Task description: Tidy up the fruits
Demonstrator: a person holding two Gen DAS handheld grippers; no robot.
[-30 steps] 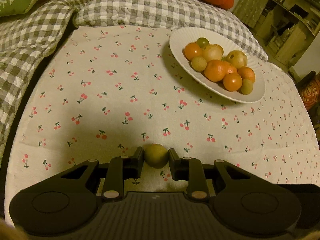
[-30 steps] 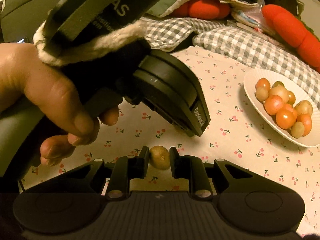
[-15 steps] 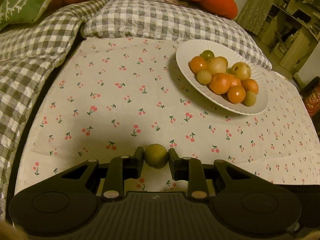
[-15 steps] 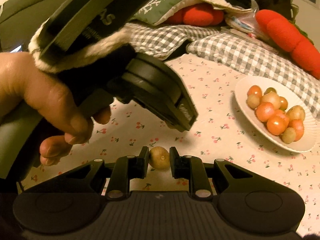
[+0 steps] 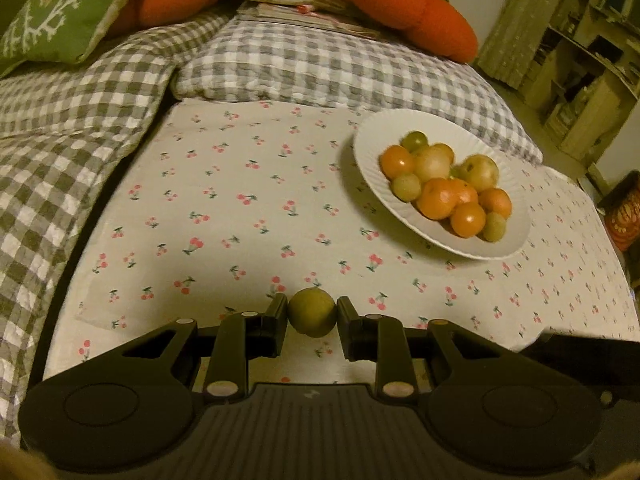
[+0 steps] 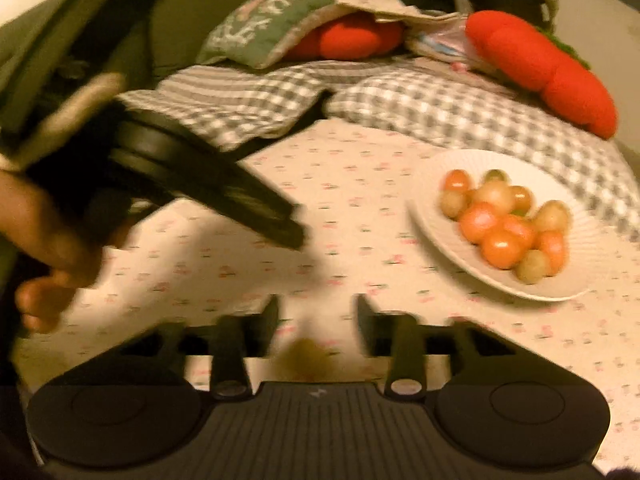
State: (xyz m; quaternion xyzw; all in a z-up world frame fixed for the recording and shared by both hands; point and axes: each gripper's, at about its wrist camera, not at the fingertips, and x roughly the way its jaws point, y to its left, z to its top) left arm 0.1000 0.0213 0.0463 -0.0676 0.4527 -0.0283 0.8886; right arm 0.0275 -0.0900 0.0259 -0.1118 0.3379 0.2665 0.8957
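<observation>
Green fruit [image 5: 311, 317] clamped in my left tongs [image 5: 312, 318], short of the plate [image 5: 516, 236]. Brown fruit [image 6: 307, 360] lies loose below my right tongs [image 6: 318, 320], whose jaws have just been opening, nothing between them.

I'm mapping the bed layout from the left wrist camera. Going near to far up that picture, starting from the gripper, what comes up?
Left gripper shut on a green fruit → cherry-print cloth → white plate piled with fruit → grey checked pillow → orange carrot-shaped cushion.
</observation>
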